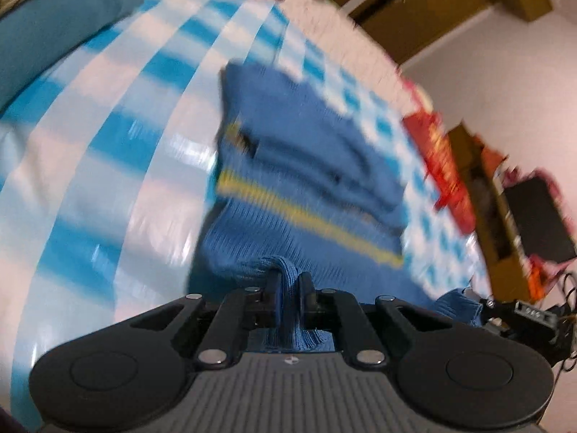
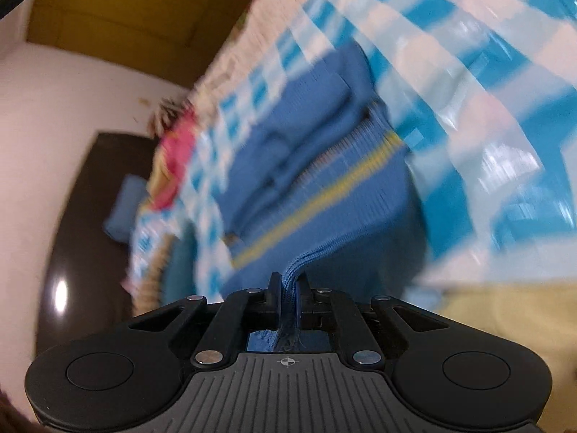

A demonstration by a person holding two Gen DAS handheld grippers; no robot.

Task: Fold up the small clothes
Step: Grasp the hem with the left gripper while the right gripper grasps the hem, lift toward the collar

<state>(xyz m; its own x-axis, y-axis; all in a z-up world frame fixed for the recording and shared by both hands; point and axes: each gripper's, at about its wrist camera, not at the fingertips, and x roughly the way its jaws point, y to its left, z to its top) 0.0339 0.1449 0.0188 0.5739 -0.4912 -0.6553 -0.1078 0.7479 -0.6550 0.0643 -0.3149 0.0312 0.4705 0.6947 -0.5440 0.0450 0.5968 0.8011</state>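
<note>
A small blue knitted garment (image 1: pixel 299 166) with a yellow stripe near its ribbed hem lies partly folded on a blue-and-white checked cloth (image 1: pixel 119 137). My left gripper (image 1: pixel 288 281) is shut on the ribbed hem, which bunches between its fingers. My right gripper (image 2: pixel 288 281) is shut on another part of the same hem of the garment (image 2: pixel 310 166) and lifts it off the cloth (image 2: pixel 487 83). The right gripper also shows at the lower right edge of the left wrist view (image 1: pixel 512 314). Both views are motion-blurred.
A teal cushion (image 1: pixel 47 32) lies at the far left. A red patterned cloth (image 1: pixel 447 166) hangs at the surface's edge. A dark wooden floor or table (image 2: pixel 83 223) and a white wall (image 2: pixel 72 83) lie beyond the edge. Yellow fabric (image 2: pixel 505 317) lies at the near right.
</note>
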